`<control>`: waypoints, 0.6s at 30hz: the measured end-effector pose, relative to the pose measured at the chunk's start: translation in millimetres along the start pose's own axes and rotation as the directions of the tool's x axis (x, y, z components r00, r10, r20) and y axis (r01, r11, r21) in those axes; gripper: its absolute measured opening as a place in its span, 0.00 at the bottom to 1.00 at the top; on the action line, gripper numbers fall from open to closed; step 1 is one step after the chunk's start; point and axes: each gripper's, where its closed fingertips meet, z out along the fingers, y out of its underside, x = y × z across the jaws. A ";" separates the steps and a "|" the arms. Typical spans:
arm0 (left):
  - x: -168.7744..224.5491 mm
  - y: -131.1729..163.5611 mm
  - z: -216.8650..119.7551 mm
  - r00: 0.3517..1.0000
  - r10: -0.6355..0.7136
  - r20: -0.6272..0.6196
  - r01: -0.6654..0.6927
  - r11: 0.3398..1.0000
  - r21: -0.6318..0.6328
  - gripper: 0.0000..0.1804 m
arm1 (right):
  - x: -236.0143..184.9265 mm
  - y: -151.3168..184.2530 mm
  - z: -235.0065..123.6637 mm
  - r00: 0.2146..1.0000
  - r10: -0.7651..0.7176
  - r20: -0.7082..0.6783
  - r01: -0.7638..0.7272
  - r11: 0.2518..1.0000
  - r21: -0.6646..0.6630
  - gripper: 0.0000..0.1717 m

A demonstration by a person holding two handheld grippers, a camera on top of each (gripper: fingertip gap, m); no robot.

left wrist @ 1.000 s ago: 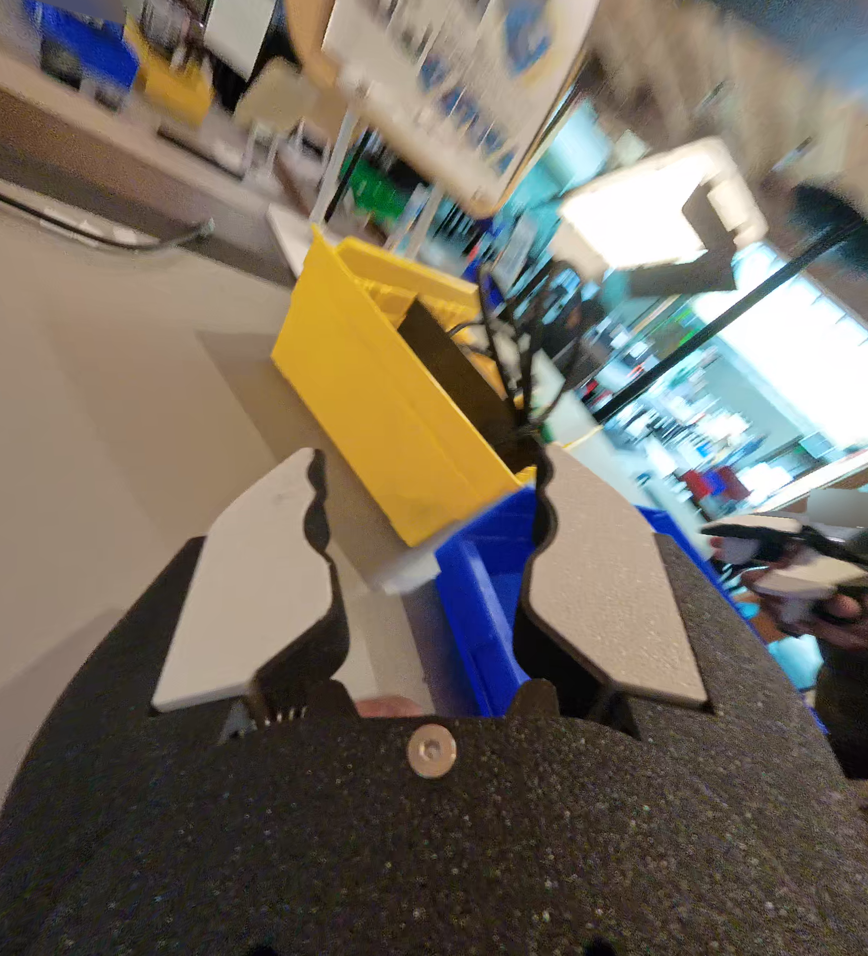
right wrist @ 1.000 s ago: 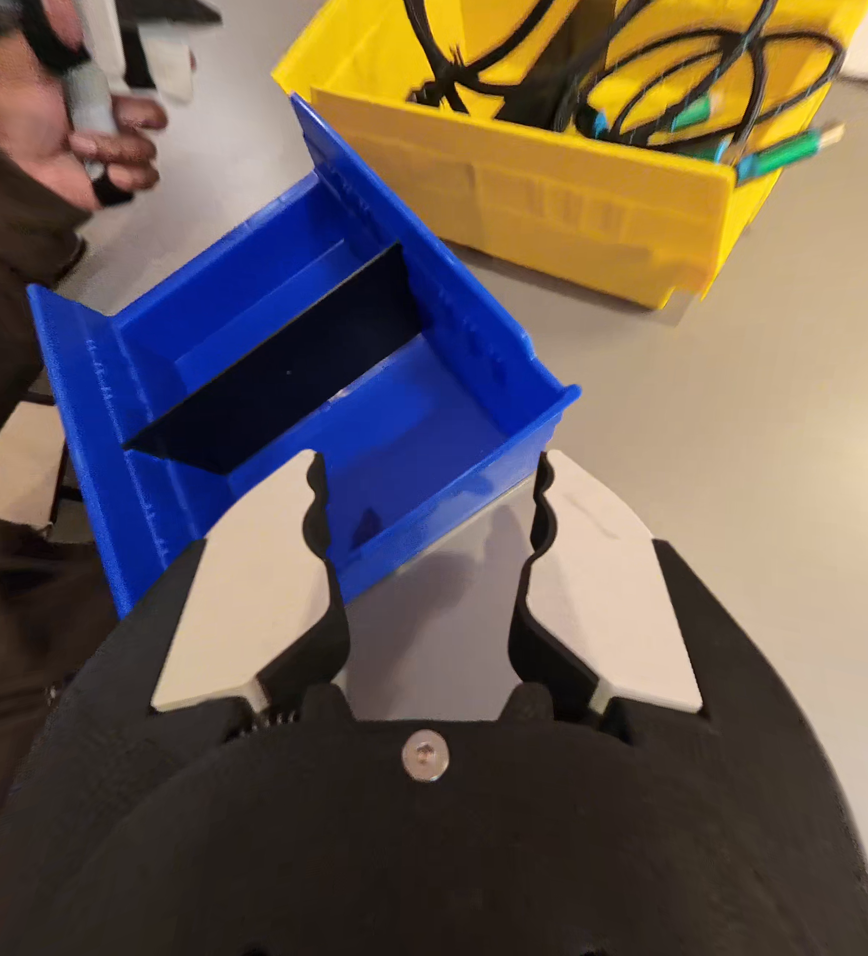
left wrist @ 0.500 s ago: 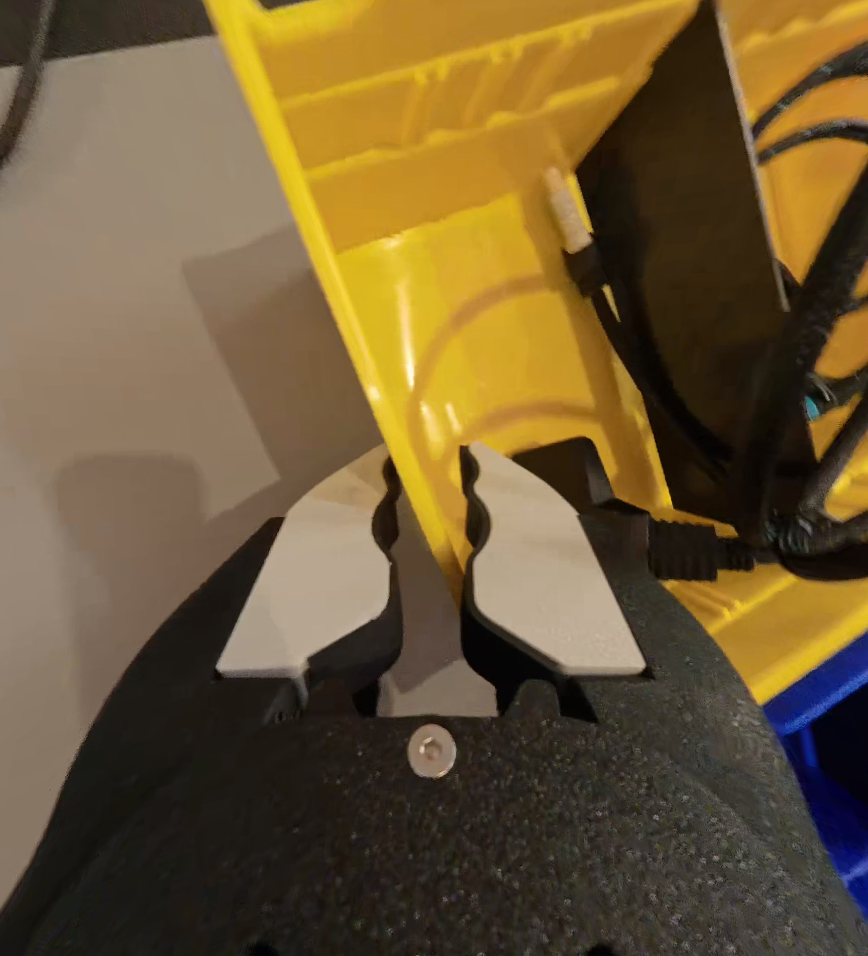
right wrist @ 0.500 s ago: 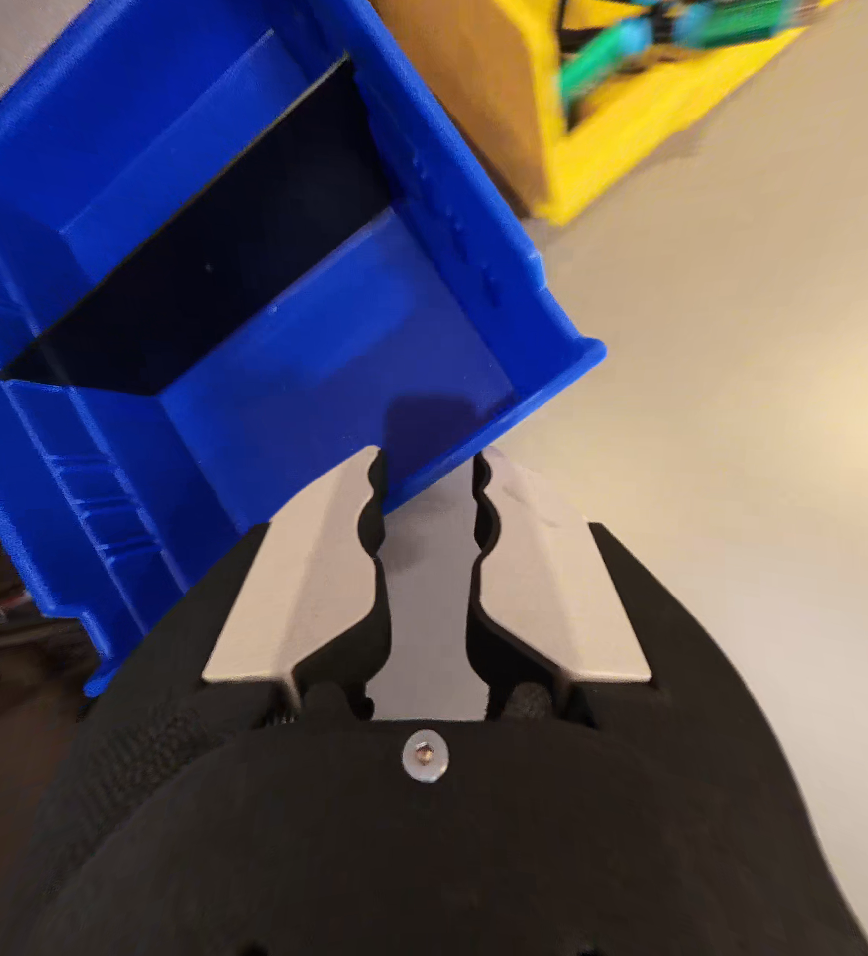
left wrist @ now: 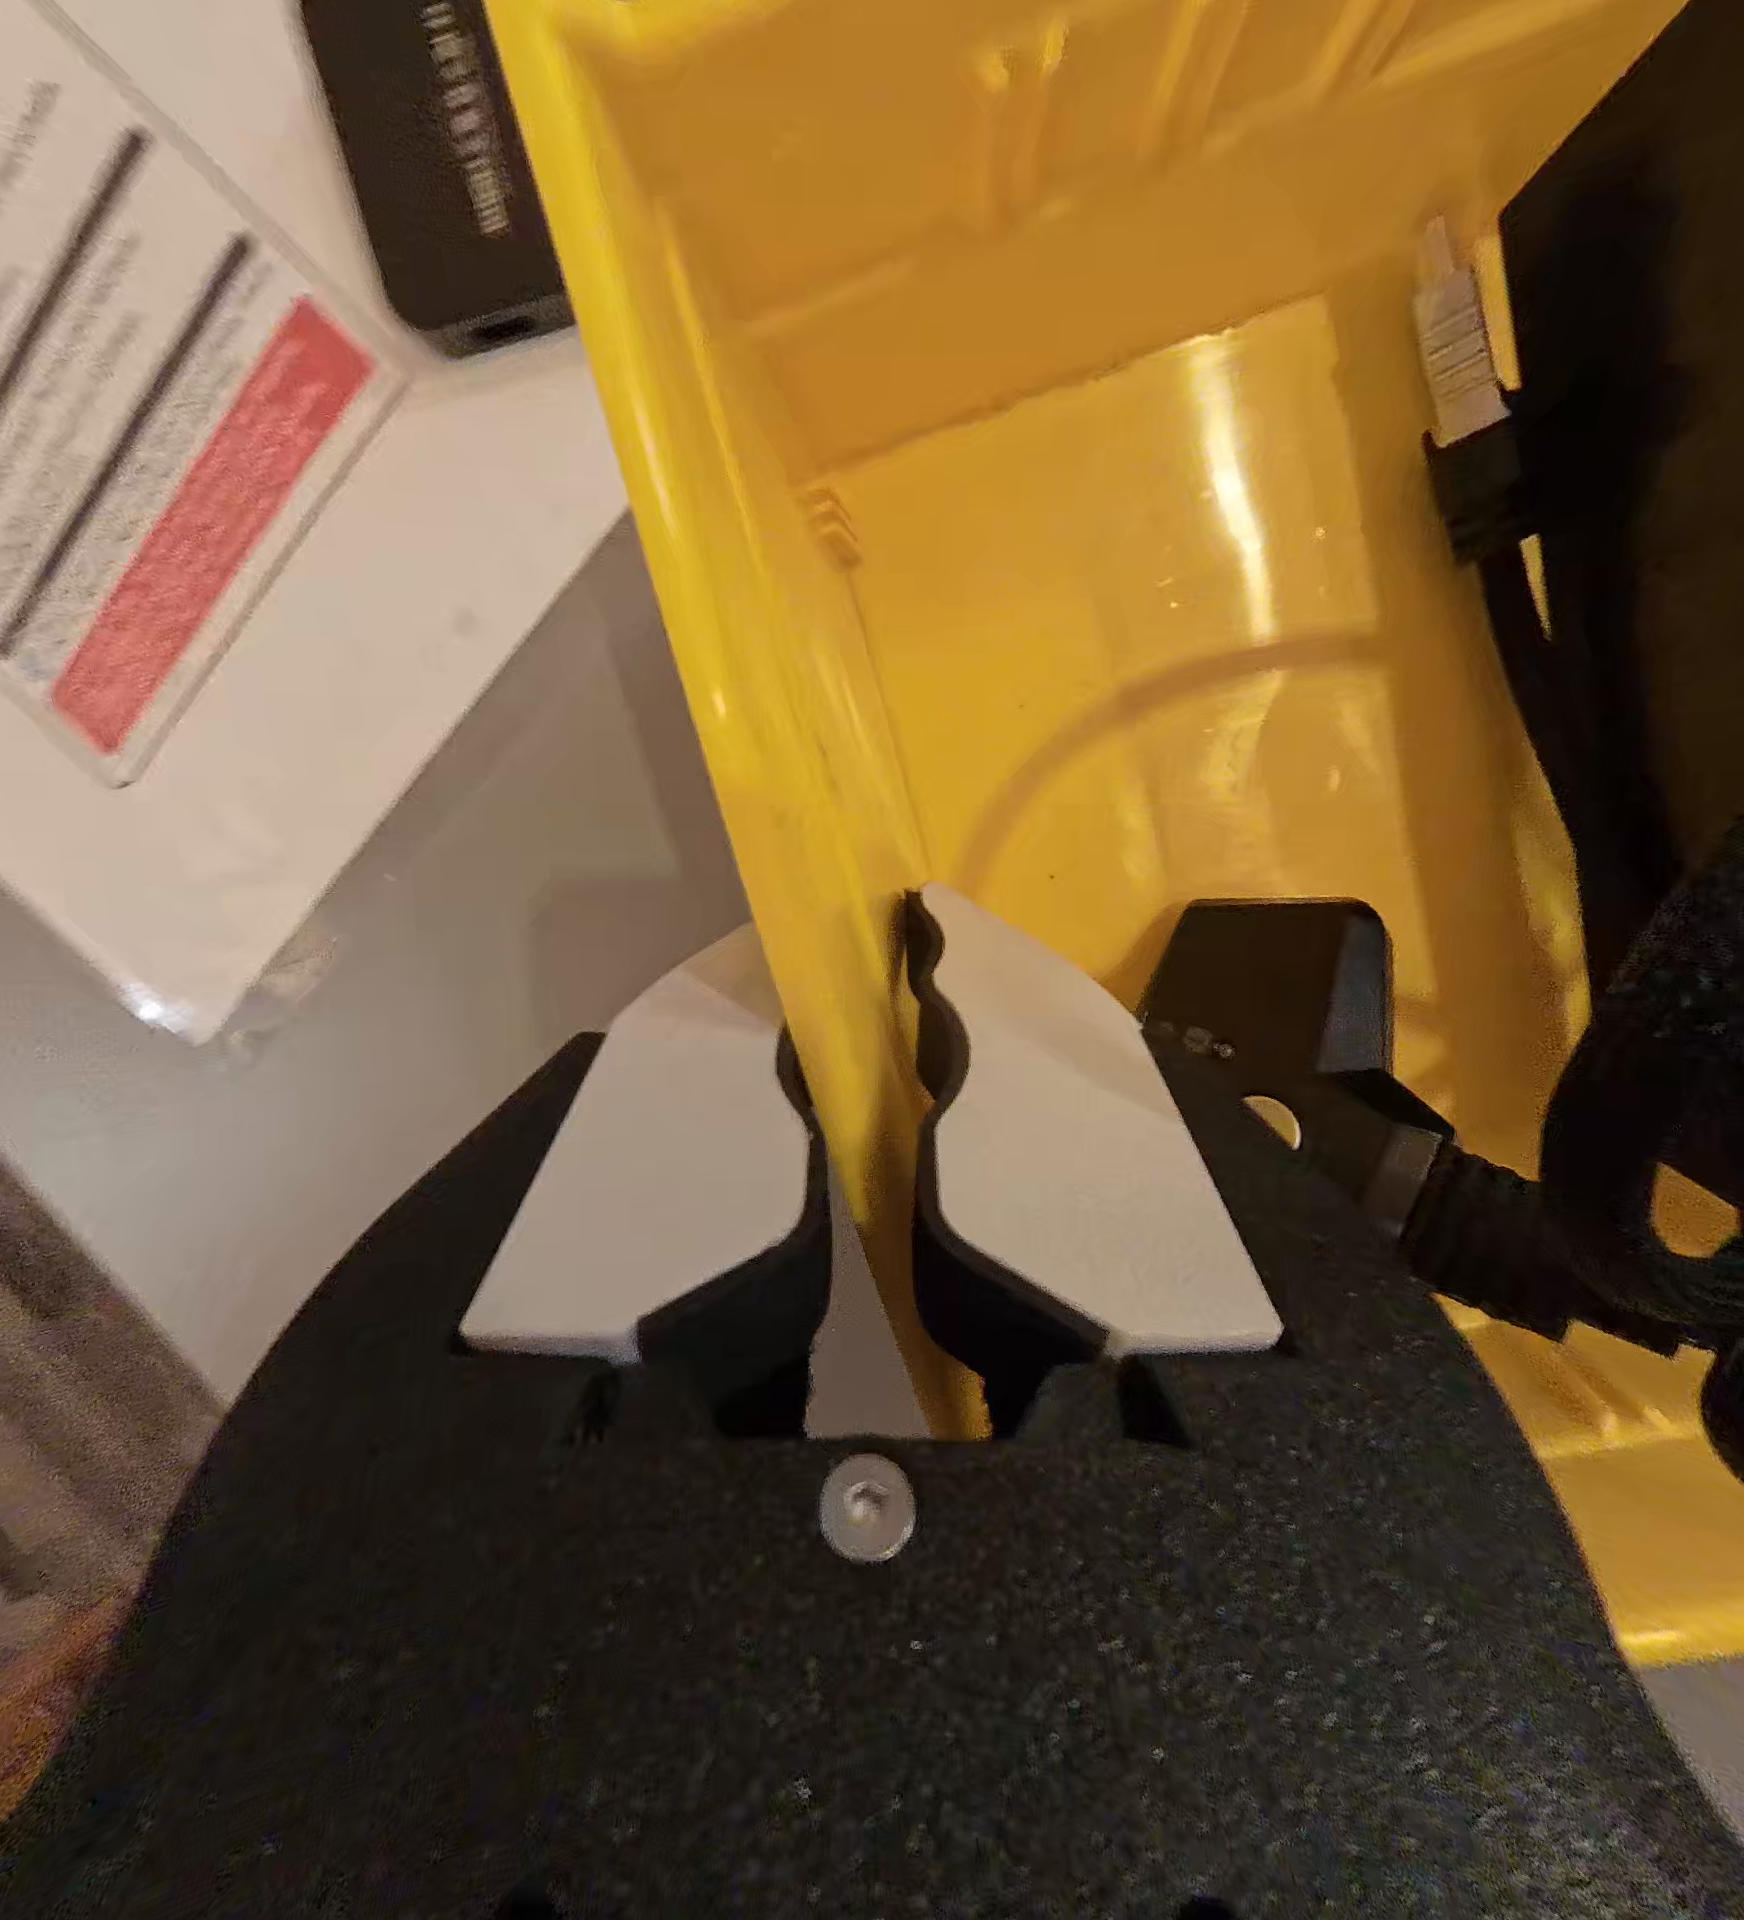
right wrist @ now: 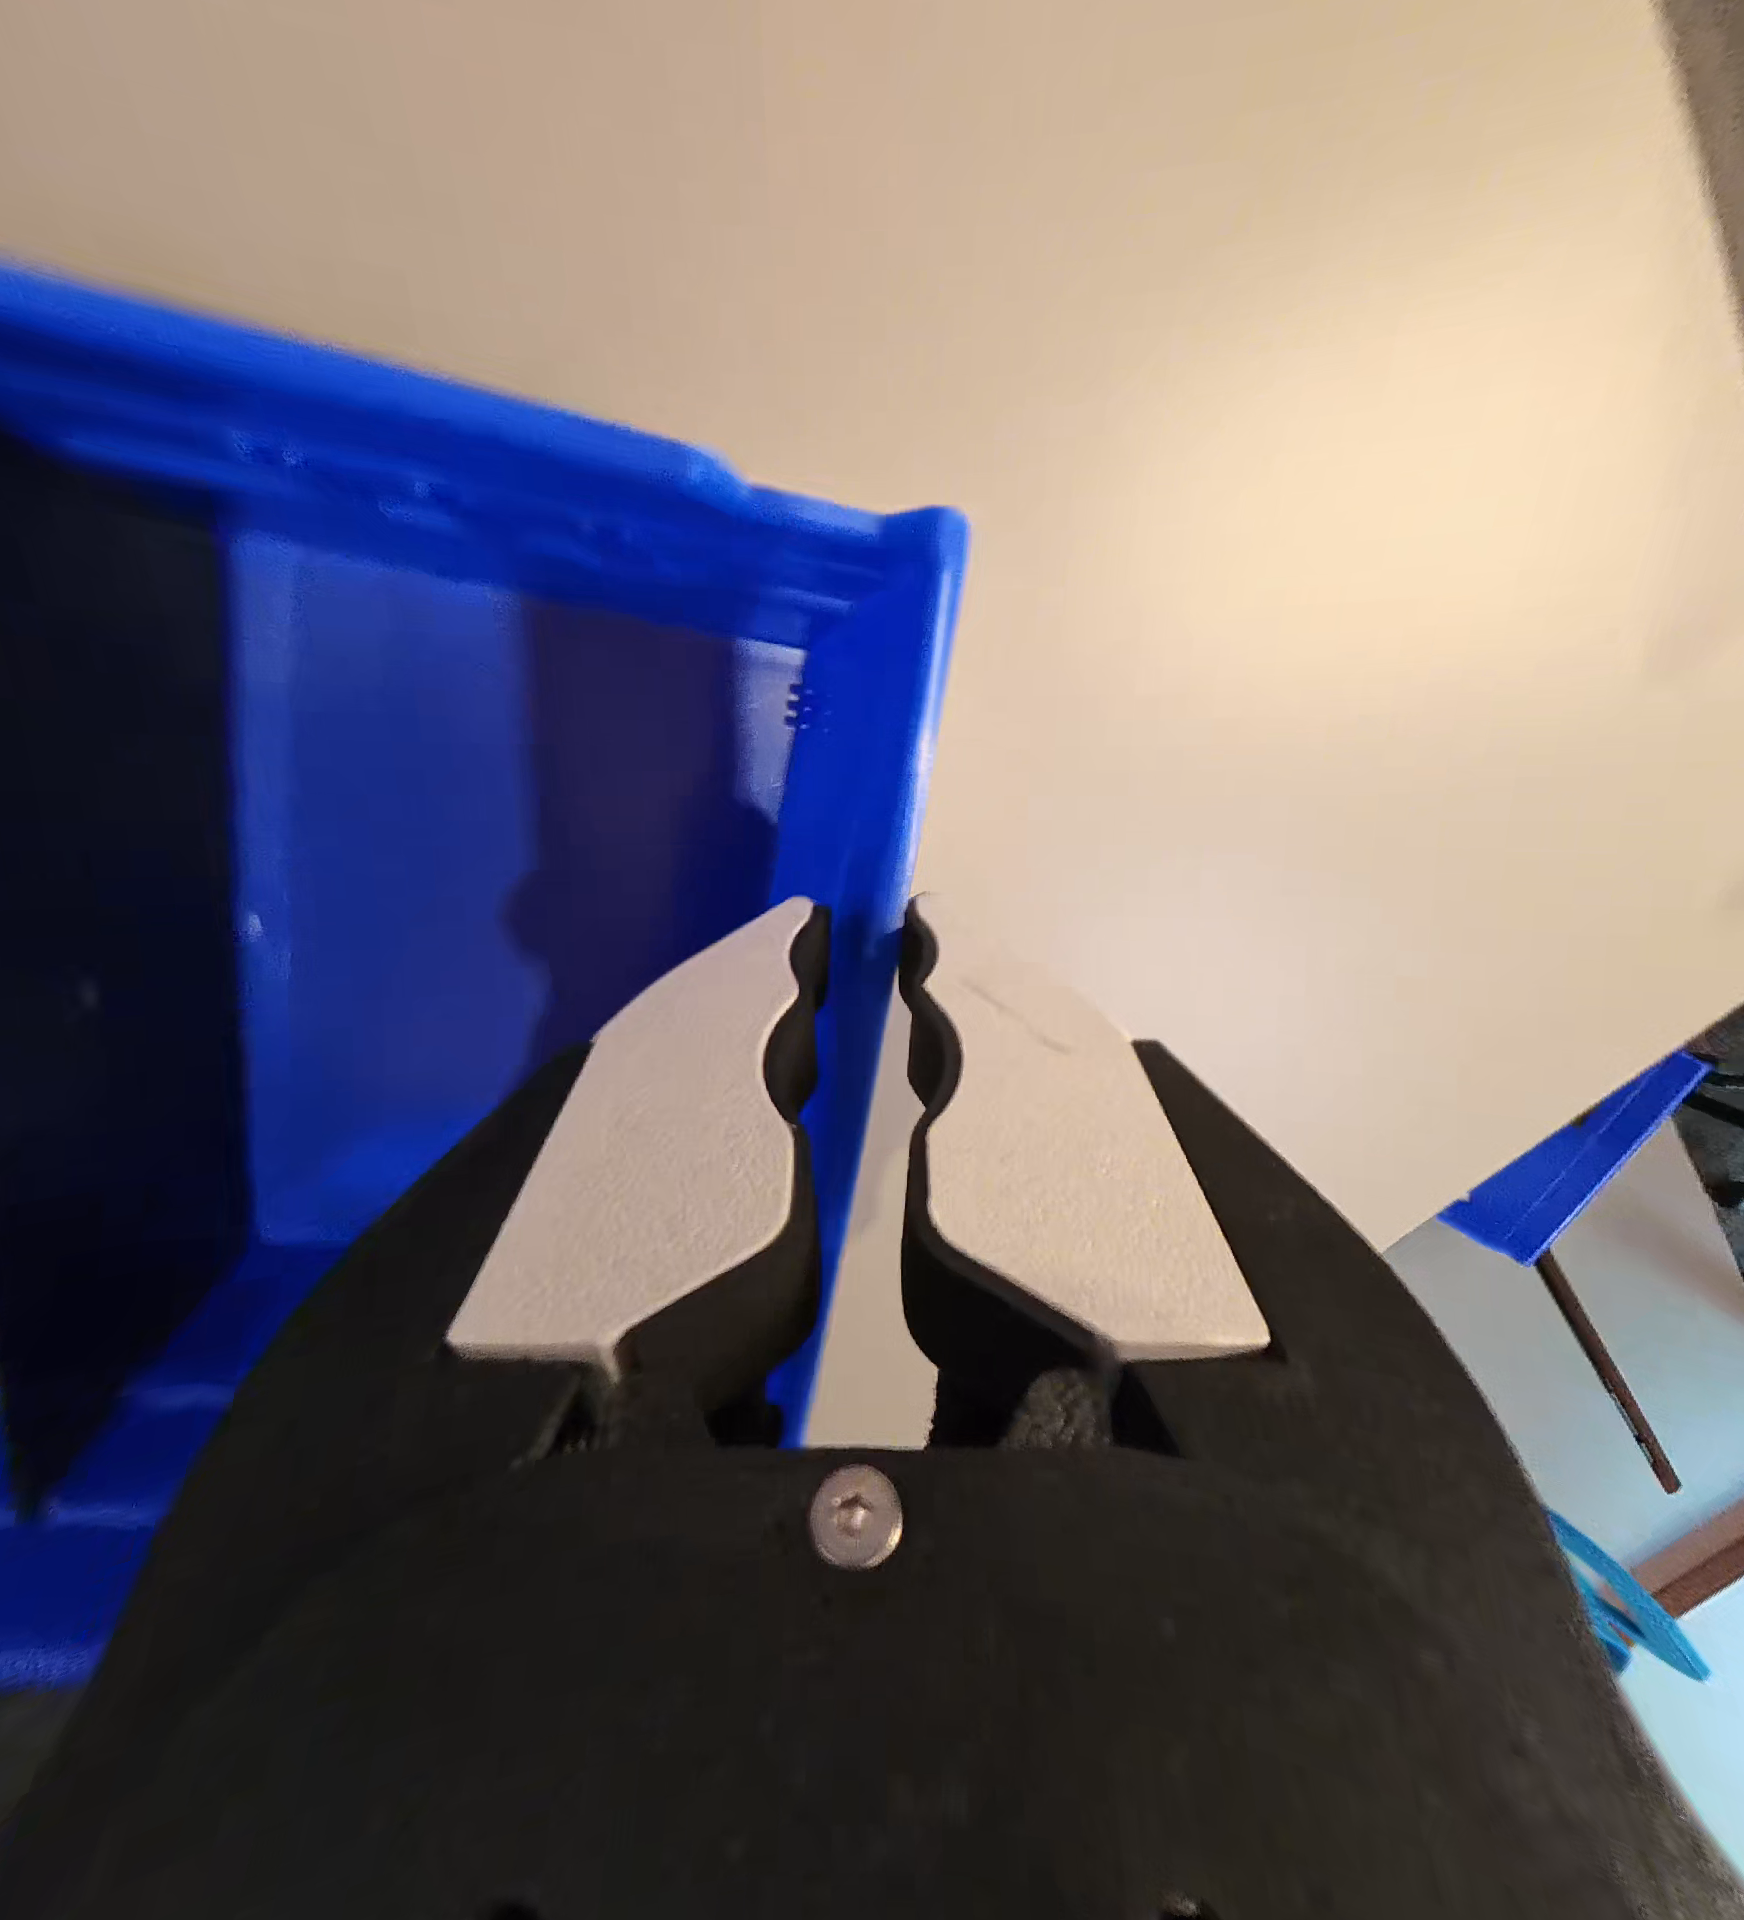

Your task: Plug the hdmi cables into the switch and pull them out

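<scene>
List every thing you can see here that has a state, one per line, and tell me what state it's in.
Left tool: shut on the yellow bin wall.
Right tool: shut on the blue bin wall.
Yellow bin: open-topped, black cables inside.
Blue bin: nothing visible inside but a black divider standing upright.
Ethernet plug: unplugged, lying in the yellow bin.
</scene>
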 end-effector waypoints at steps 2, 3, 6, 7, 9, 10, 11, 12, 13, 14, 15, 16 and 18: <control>-33.3 16.1 -10.4 0.997 -0.014 0.070 0.013 1.000 0.028 0.15 | 18.9 -9.2 2.6 0.998 0.019 -0.062 -0.018 0.999 0.027 0.07; -47.5 15.9 -22.2 0.993 -0.039 0.111 0.029 0.995 0.093 0.18 | 27.8 -13.0 -0.2 0.993 0.024 -0.114 -0.019 0.999 0.047 0.07; -78.5 6.3 -84.1 0.958 -0.201 0.207 0.114 0.922 0.370 0.28 | 40.7 -22.9 -33.4 0.965 0.050 -0.257 -0.006 0.985 0.172 0.12; -82.4 7.7 -108.7 0.935 -0.275 0.225 0.150 0.879 0.453 0.31 | 39.7 -21.8 -51.5 0.953 0.077 -0.292 -0.010 0.975 0.223 0.13; -64.9 18.6 -148.2 0.903 -0.386 0.191 0.219 0.794 0.567 0.37 | 26.1 -7.5 -87.1 0.936 0.158 -0.316 -0.049 0.944 0.325 0.17; -48.0 31.8 -160.1 0.883 -0.435 0.178 0.262 0.769 0.583 0.40 | 13.0 5.9 -100.7 0.931 0.204 -0.303 -0.082 0.925 0.370 0.18; -27.3 48.5 -166.9 0.859 -0.482 0.175 0.303 0.752 0.585 0.44 | -3.8 22.4 -109.8 0.928 0.249 -0.276 -0.122 0.906 0.405 0.21; -2.0 65.6 -169.0 0.841 -0.513 0.174 0.332 0.742 0.583 0.46 | -22.7 40.9 -114.6 0.923 0.296 -0.245 -0.169 0.886 0.432 0.25; 24.5 83.8 -166.3 0.822 -0.539 0.183 0.355 0.737 0.575 0.48 | -42.8 59.5 -115.6 0.914 0.347 -0.209 -0.223 0.862 0.454 0.28; 53.0 98.3 -160.5 0.813 -0.554 0.176 0.372 0.728 0.575 0.49 | -65.0 76.2 -113.4 0.902 0.400 -0.161 -0.286 0.834 0.472 0.31; 81.1 109.2 -152.1 0.804 -0.575 0.155 0.396 0.710 0.582 0.49 | -88.6 90.3 -108.0 0.884 0.457 -0.099 -0.359 0.799 0.482 0.34; 107.2 116.9 -141.8 0.792 -0.598 0.120 0.431 0.688 0.584 0.50 | -112.1 102.3 -99.7 0.855 0.518 -0.030 -0.444 0.760 0.475 0.37; 149.5 120.4 -120.0 0.762 -0.648 0.011 0.526 0.629 0.572 0.51 | -155.6 115.7 -79.9 0.778 0.619 0.108 -0.601 0.683 0.415 0.44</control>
